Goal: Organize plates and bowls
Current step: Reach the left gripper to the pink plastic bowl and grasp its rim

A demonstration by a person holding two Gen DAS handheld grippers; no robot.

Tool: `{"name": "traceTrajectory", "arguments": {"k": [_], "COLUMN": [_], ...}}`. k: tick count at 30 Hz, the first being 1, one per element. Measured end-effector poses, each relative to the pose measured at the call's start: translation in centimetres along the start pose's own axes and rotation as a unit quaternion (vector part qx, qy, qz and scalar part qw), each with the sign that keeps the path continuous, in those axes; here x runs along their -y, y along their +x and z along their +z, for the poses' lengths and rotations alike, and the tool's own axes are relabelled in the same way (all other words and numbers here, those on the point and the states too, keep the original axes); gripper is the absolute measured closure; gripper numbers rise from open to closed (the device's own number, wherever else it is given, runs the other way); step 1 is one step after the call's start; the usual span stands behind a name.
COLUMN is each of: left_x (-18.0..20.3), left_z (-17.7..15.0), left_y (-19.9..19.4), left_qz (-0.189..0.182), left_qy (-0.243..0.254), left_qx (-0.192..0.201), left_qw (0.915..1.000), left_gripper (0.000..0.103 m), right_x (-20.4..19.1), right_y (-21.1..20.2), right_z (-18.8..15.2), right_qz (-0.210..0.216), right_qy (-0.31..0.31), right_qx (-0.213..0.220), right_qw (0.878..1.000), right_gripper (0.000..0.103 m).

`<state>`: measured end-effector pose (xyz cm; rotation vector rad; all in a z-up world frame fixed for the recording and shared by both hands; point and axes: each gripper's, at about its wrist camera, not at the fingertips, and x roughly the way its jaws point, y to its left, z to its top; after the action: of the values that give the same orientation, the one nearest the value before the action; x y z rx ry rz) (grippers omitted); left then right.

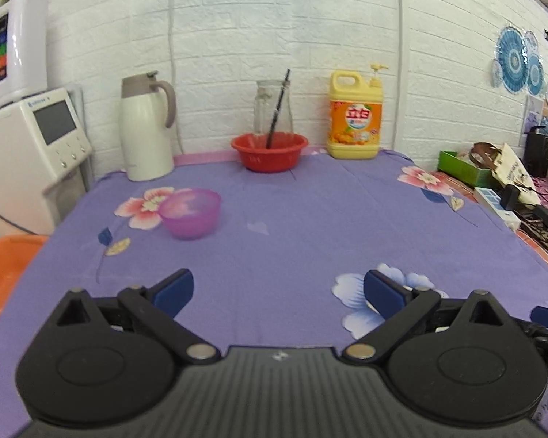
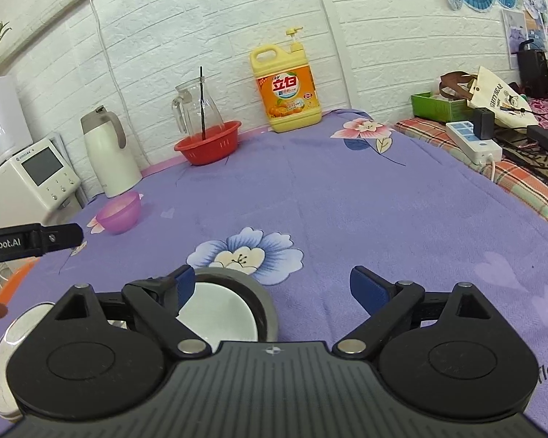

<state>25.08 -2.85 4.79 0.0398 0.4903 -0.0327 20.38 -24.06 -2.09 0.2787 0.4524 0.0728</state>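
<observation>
A translucent purple bowl [image 1: 190,212] stands on the purple flowered tablecloth [image 1: 310,219], ahead and left of my left gripper [image 1: 278,292], which is open and empty above the cloth. It also shows in the right wrist view [image 2: 120,212]. My right gripper [image 2: 272,286] is open and empty. Its left finger hangs over a grey-rimmed bowl with a white inside [image 2: 230,310]. A white plate [image 2: 11,343] lies at the lower left, mostly hidden. The left gripper's side [image 2: 33,242] shows at the left edge.
Along the back wall stand a white thermos jug [image 1: 146,127], a red basket [image 1: 269,151] in front of a glass pitcher [image 1: 272,111], and a yellow detergent bottle [image 1: 355,115]. A white appliance [image 1: 29,146] and orange bin [image 1: 7,270] are left. A power strip [image 2: 473,142] and bags lie right.
</observation>
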Motion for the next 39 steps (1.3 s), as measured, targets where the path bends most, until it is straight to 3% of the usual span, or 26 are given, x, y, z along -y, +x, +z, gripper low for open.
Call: {"name": "traceTrajectory", "arguments": {"k": [14, 21, 30, 36, 39], "left_x": [-8.9, -12.6, -15.7, -18.1, -20.3], "left_z": [1.9, 2.8, 3.7, 4.6, 5.7], "left_y": [0.2, 1.9, 7.3, 12.7, 15.5], "left_qz": [0.097, 0.133, 0.162, 0.180, 0.155], "left_qy": [0.005, 0.008, 0.020, 0.030, -0.007], "left_qx": [0.027, 0.026, -0.004, -0.024, -0.044], "left_qw": [0.9949, 0.9907, 0.9866, 0.9829, 0.9869], "left_gripper": [0.003, 0.003, 0.003, 0.003, 0.003], "right_x": [-4.7, -9.3, -15.8, -18.3, -19.6], "right_y": [2.7, 5.5, 11.3, 17.5, 20.9], "right_z": [3.1, 5.8, 8.5, 9.8, 10.0], "right_qz": [0.073, 0.094, 0.113, 0.149, 0.139], "right_qy": [-0.015, -0.093, -0.232, -0.238, -0.242], "right_qx": [-0.020, -0.034, -0.066, -0.131, -0.149], "right_qw": [0.997, 0.991, 0.964, 0.951, 0.949], "right_gripper": [0.000, 0.000, 0.000, 0.000, 0.000]}}
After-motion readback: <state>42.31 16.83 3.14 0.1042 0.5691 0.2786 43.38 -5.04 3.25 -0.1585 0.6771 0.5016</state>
